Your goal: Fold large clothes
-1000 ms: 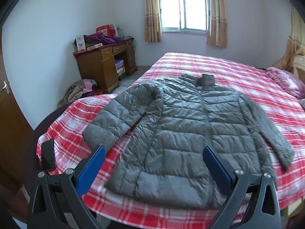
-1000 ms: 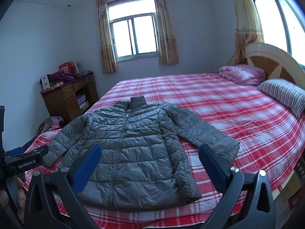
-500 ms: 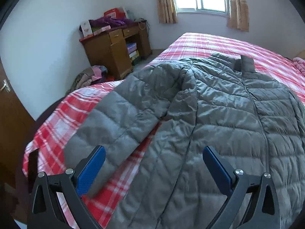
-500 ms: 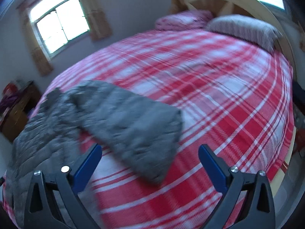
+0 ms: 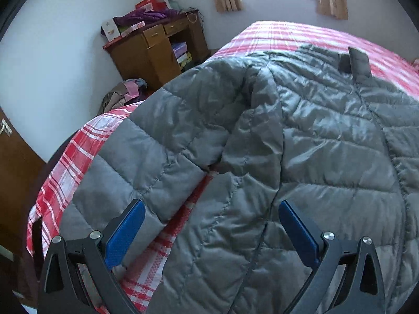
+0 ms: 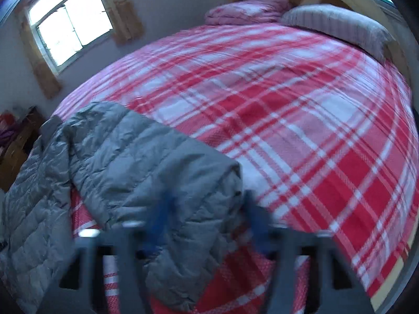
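Jacket [image 5: 301, 141], grey quilted puffer, lay spread front-up on the plaid bed [image 5: 65, 162], collar toward the window end. Left wrist view: left tongs [image 5: 212, 233] stood wide open, blue pads apart, nothing gripped. They hung over the gap where the left sleeve [image 5: 146, 162] parted from the body, one pad above the sleeve cuff end, the other above the side panel. Risk here: if they shut in this spot they might pinch sleeve and body together, or grab only bedsheet through the gap, and the fold would come out bunched. Slippery shell fabric could also slide out of a shallow pinch. A wooden desk [image 5: 154, 47] stood off by the wall, no concern

Right wrist view: heavily blurred. Right tongs [image 6: 207, 222] were closing, with the cuff end of the right sleeve [image 6: 146, 172] between the pads; I could not tell whether the pads pressed on it yet. Risk: closing this fast while blurred could catch only the puffy top layer, or the bed cover beneath, so lifting would drag the sheet. With one side gripping and the other open, an uneven pull might skew the whole jacket across the bed. Pillows [image 6: 332, 23] sat well apart at the headboard
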Demonstrator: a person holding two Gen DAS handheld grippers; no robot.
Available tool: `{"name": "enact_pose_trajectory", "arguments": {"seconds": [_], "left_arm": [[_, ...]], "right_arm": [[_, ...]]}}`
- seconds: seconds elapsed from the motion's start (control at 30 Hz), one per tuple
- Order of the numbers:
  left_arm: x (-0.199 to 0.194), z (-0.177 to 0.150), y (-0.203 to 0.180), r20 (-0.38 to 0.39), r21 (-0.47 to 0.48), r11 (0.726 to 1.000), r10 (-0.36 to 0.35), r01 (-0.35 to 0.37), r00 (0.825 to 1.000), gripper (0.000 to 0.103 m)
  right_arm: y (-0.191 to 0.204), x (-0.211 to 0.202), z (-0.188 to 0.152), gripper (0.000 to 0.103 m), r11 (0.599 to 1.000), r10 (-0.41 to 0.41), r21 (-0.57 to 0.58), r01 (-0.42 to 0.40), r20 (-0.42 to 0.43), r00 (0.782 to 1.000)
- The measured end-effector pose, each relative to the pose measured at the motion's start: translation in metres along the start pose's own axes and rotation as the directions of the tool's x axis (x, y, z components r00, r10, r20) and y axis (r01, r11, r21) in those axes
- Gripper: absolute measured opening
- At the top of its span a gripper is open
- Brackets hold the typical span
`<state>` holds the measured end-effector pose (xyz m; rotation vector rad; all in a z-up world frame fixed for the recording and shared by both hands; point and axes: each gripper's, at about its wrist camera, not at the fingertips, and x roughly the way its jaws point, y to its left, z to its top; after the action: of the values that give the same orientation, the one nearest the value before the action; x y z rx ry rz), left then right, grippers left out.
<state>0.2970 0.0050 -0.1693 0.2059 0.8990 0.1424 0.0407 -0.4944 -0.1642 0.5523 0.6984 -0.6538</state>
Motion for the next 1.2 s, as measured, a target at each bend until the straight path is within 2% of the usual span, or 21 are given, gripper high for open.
{"name": "enact_pose_trajectory", "arguments": {"seconds": [0.07, 0.13, 0.23, 0.33, 0.47, 0.67, 0.8, 0.9, 1.0, 1.2], "left_arm": [[0.002, 0.001, -0.001, 0.002, 0.03, 0.999, 0.015, -0.015, 1.0, 0.102], [0.005, 0.005, 0.001, 0.007, 0.055, 0.998, 0.035, -0.035, 0.999, 0.102], [0.008, 0.015, 0.012, 0.013, 0.049, 0.998, 0.042, -0.042, 0.999, 0.102], [0.011, 0.026, 0.024, 0.011, 0.028, 0.999, 0.03, -0.031, 0.999, 0.102], [0.012, 0.041, 0.028, 0.001, 0.009, 1.0, 0.014, -0.014, 1.0, 0.102], [0.008, 0.058, 0.021, 0.021, 0.006, 1.0, -0.018, 0.018, 1.0, 0.102], [0.008, 0.063, 0.018, 0.029, 0.007, 0.999, -0.045, 0.045, 0.999, 0.102], [0.009, 0.062, 0.023, 0.03, 0.002, 0.998, -0.062, 0.062, 0.998, 0.102], [0.012, 0.06, 0.031, 0.024, 0.0, 0.998, -0.066, 0.066, 0.998, 0.102], [0.022, 0.056, 0.048, -0.009, -0.026, 0.997, -0.079, 0.079, 0.997, 0.102]], "right_arm": [[-0.004, 0.001, 0.003, 0.021, 1.0, 0.015, -0.003, -0.015, -0.009, 1.0], [-0.01, 0.002, 0.014, 0.017, 1.0, -0.017, -0.02, 0.017, 0.005, 1.0], [-0.021, -0.002, 0.04, 0.014, 0.997, -0.08, -0.018, 0.081, 0.047, 0.996], [-0.009, -0.016, 0.069, 0.013, 0.99, -0.117, -0.065, 0.124, 0.115, 0.987], [0.033, -0.036, 0.096, 0.012, 0.981, -0.089, -0.156, 0.118, 0.185, 0.979], [0.149, -0.06, 0.113, 0.012, 0.931, 0.021, -0.356, 0.078, 0.268, 0.963], [0.242, -0.063, 0.096, 0.012, 0.865, 0.126, -0.501, 0.027, 0.27, 0.955], [0.3, -0.054, 0.071, 0.012, 0.819, 0.194, -0.573, -0.028, 0.23, 0.954], [0.347, -0.032, 0.043, 0.012, 0.77, 0.237, -0.634, -0.071, 0.18, 0.955], [0.397, 0.017, -0.011, 0.014, 0.711, 0.261, -0.69, -0.135, 0.081, 0.962]]}}
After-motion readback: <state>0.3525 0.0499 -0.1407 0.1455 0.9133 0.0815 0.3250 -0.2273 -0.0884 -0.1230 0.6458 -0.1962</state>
